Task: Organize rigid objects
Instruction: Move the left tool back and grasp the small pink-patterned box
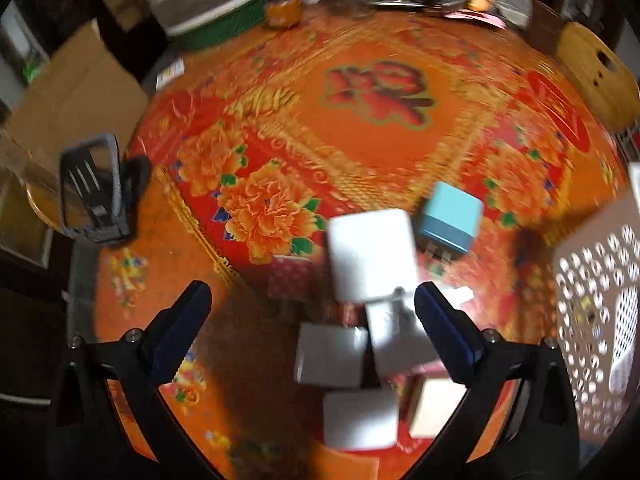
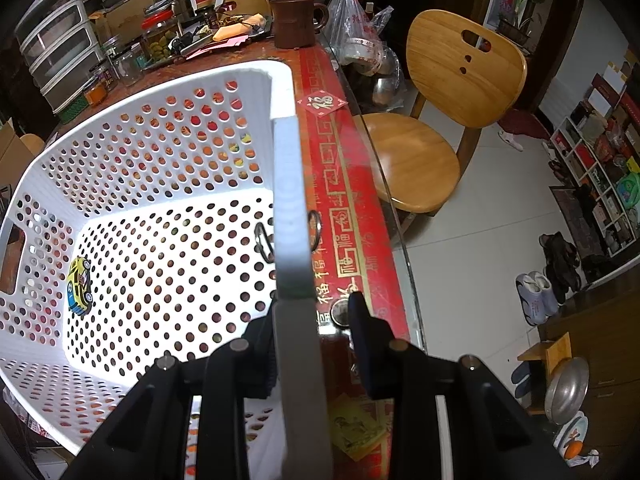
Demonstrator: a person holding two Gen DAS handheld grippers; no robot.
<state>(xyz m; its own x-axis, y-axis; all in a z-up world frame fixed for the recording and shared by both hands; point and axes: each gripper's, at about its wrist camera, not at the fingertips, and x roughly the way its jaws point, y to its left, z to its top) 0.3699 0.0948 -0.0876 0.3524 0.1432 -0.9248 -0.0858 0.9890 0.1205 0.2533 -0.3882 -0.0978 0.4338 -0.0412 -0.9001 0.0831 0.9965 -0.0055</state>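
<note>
In the left wrist view my left gripper [image 1: 312, 304] is open above a cluster of white charger blocks [image 1: 370, 256] on the floral tablecloth; a light blue charger [image 1: 452, 216] lies just beyond them. The view is blurred. A white perforated basket [image 1: 600, 300] stands to the right. In the right wrist view my right gripper [image 2: 316, 316] straddles the basket's right rim [image 2: 290, 200], one finger inside and one outside, with a gap left on the outer side. A yellow toy car [image 2: 80, 286] lies inside the basket at its left wall.
A black phone stand [image 1: 94, 192] sits at the table's left edge. Jars, a brown mug [image 2: 296, 20] and clutter line the far side. A wooden chair [image 2: 436, 120] stands beside the table's glass edge [image 2: 384, 184].
</note>
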